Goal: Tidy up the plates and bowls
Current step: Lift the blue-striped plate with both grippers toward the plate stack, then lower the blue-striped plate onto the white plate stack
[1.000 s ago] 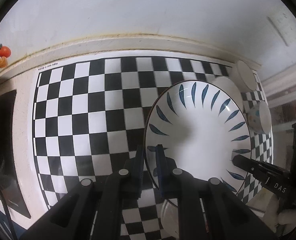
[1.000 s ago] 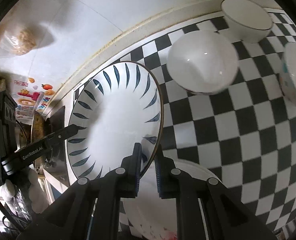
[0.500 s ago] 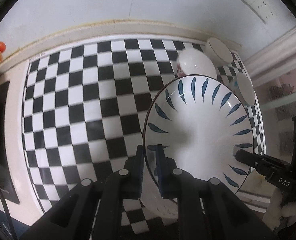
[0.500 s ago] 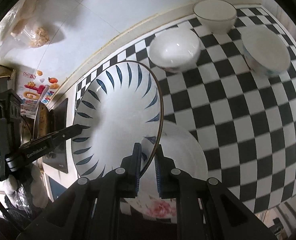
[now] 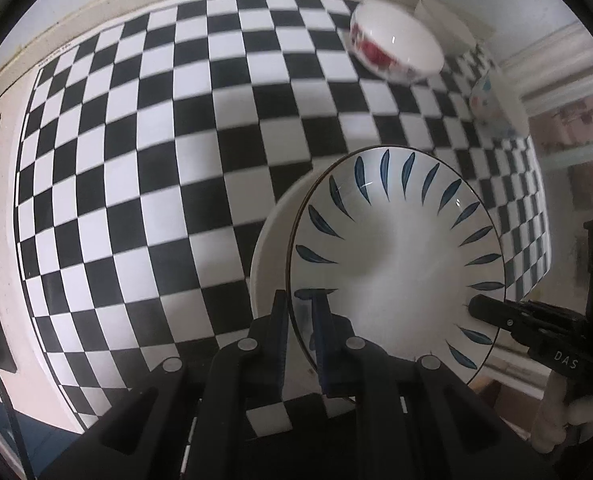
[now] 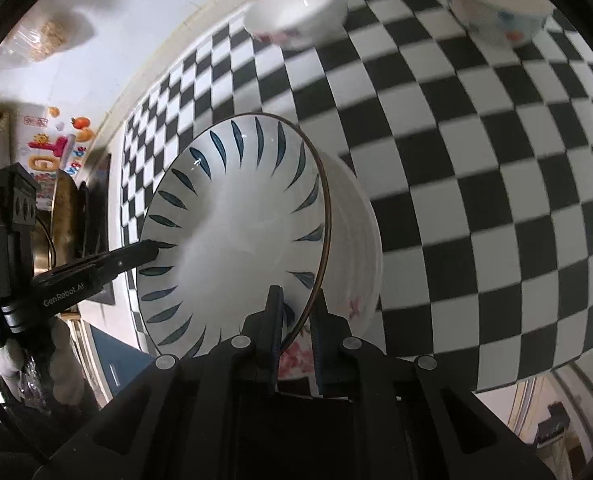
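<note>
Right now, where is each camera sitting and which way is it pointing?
Left wrist: sits on the left gripper, looking forward and down at the checkered mat. Its own fingers clamp the blue-leaf plate; the right gripper shows at the far rim.
Right wrist: sits on the right gripper, facing across the mat towards the left gripper, with its own fingers on the opposite rim.
Shared: the blue-leaf plate, the white plate under it, the mat, and the red-flower bowl.

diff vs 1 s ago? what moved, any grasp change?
The blue-leaf plate has shifted over the white plate lying on the checkered mat, which shows more from under it. Unchanged: left gripper and right gripper both still clamp its rim.
</note>
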`<control>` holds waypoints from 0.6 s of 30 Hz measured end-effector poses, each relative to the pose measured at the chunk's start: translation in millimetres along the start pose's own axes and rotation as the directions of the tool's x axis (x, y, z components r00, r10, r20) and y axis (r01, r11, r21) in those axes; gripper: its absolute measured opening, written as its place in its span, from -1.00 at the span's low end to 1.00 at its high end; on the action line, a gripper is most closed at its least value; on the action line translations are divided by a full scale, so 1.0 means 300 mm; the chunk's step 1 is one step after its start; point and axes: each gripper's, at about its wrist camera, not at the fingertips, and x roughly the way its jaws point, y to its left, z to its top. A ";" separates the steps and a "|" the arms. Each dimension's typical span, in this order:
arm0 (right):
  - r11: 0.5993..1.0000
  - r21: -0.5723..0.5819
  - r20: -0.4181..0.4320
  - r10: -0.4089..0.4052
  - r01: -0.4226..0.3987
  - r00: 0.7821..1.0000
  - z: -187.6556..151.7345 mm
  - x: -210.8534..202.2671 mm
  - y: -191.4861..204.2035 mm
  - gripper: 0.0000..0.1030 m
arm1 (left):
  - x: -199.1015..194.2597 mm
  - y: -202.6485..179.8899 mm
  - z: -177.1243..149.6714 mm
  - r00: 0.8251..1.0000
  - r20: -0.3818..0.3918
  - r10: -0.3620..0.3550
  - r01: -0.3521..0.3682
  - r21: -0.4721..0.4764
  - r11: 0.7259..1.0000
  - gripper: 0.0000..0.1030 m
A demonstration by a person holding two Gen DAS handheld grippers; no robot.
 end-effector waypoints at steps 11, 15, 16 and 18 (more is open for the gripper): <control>1.000 -0.001 -0.067 -0.029 0.029 0.997 -0.011 0.084 -0.050 -0.74 | 0.100 -0.031 -0.039 0.994 -0.078 0.072 -0.070 0.030 0.997 -0.80; 0.999 -0.008 -0.078 -0.053 0.053 0.996 0.011 0.104 -0.045 -0.74 | 0.131 -0.056 -0.037 0.989 -0.101 0.104 -0.099 0.045 0.994 -0.79; 0.998 -0.006 -0.084 -0.058 0.058 0.995 0.018 0.111 -0.045 -0.74 | 0.141 -0.061 -0.036 0.988 -0.109 0.107 -0.103 0.044 0.994 -0.79; 0.997 -0.008 -0.088 -0.073 0.072 0.993 0.028 0.125 -0.041 -0.75 | 0.155 -0.071 -0.036 0.987 -0.108 0.119 -0.114 0.047 0.992 -0.78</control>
